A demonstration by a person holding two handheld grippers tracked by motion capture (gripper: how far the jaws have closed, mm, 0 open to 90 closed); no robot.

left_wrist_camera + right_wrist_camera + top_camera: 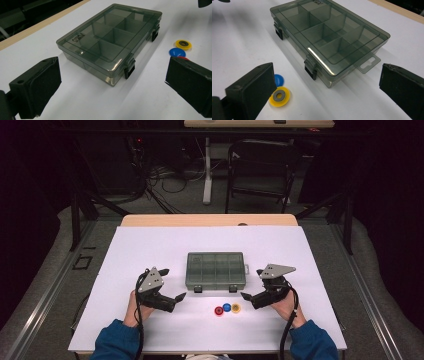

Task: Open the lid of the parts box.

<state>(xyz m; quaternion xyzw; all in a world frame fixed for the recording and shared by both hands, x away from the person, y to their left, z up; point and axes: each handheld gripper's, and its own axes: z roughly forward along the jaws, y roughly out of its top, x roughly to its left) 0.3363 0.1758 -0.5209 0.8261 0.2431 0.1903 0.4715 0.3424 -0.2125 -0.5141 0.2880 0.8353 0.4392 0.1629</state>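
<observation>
Two latches on the near wall of a smoky plastic box [216,270] are shut and the lid is down — it sits between the two grippers, slightly ahead of their fingertips. Three small discs lie just in front of it: red disc [218,311], blue disc [227,307], yellow disc [236,308], closer to the right gripper [251,285] than the left gripper [174,284]. Both sets of fingers are spread wide, holding nothing, hovering over the white table [140,250]. Looks like the approach stage — next, I'd say, a fingertip has to get under a latch and flip it while the other gripper steadies the box.
</observation>
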